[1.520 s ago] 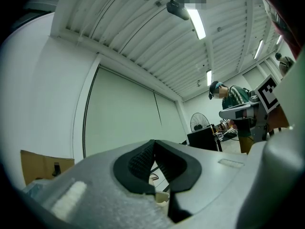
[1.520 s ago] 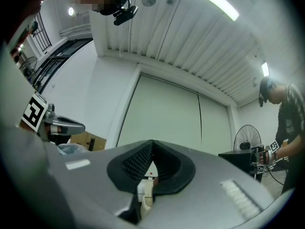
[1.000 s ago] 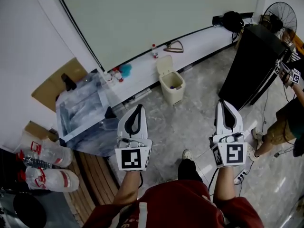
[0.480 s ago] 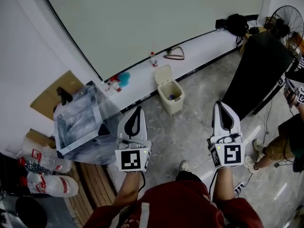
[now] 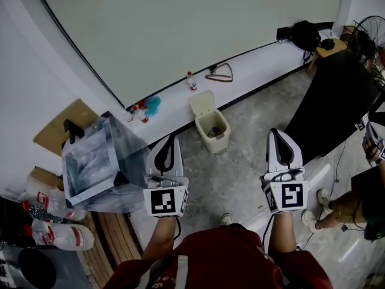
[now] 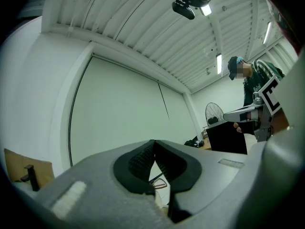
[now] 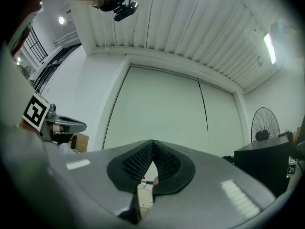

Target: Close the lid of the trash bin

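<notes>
A small cream trash bin (image 5: 213,131) stands on the grey floor by the white ledge, its lid (image 5: 202,103) tipped up and open, with some rubbish inside. Both grippers are held out level in front of me, well short of the bin. The left gripper (image 5: 174,136) is to the bin's lower left, shut and empty. To the bin's lower right is the right gripper (image 5: 276,131), likewise shut with nothing in it. In the left gripper view the gripper (image 6: 153,141) has its pads meeting. The right gripper (image 7: 152,141) frames the bin (image 7: 144,193) below its closed tips.
A clear plastic box (image 5: 99,161) sits at the left beside wooden slats (image 5: 117,227) and large water bottles (image 5: 57,235). A black cabinet (image 5: 337,98) stands at the right with a fan (image 5: 372,32) behind it. Another person (image 5: 364,194) stands at the right edge. A small bottle (image 5: 191,80) and a hanger (image 5: 219,74) lie on the ledge.
The bin has slid down and left in the head view, nearer to both grippers. Box and cabinet have shifted likewise. Both grippers keep the same shut pose.
</notes>
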{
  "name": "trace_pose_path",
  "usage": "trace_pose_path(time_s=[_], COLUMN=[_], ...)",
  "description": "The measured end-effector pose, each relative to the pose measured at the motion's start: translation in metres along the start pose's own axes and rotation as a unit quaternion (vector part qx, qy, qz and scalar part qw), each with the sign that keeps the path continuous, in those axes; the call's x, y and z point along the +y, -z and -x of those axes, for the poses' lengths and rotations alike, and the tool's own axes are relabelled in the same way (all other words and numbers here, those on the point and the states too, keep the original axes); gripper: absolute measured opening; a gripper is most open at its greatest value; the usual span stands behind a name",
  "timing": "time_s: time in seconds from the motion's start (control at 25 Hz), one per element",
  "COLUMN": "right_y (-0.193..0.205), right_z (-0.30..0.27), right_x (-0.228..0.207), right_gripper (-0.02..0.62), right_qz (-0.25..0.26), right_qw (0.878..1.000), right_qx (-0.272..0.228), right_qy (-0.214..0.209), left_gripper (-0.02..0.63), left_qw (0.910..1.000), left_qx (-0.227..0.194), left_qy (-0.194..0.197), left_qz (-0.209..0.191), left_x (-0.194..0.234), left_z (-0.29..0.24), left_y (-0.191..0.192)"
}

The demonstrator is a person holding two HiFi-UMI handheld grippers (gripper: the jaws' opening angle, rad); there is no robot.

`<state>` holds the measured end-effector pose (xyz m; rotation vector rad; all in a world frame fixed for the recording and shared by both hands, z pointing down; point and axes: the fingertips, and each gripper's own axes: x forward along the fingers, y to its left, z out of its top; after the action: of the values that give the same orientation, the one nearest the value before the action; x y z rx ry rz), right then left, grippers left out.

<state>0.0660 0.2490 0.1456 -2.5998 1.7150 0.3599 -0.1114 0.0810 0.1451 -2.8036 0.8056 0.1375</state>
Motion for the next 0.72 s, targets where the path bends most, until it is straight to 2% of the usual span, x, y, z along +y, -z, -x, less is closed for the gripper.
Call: trace_pose_path(time_s=[0.36,0.72], right_y=[0.028,0.059], right_z=[-0.034,-0.099], right_x=[-0.026,-0.035], right_gripper=[0.000,0.000], right_qz=[-0.001,0.011], right_qw=[1.000,0.999], right_qx=[0.011,0.034], right_qy=[-0.019,-0.025], left_gripper=[-0.003,-0.003], left_qw=[0.9999,0.9998], left_qx=[0.005,0.010], left_qy=[-0.008,-0.019], left_qz=[-0.007,0.001], left_x=[-0.009,0.020], left_z=[-0.043,-0.101], left_y=[0.019,0.046])
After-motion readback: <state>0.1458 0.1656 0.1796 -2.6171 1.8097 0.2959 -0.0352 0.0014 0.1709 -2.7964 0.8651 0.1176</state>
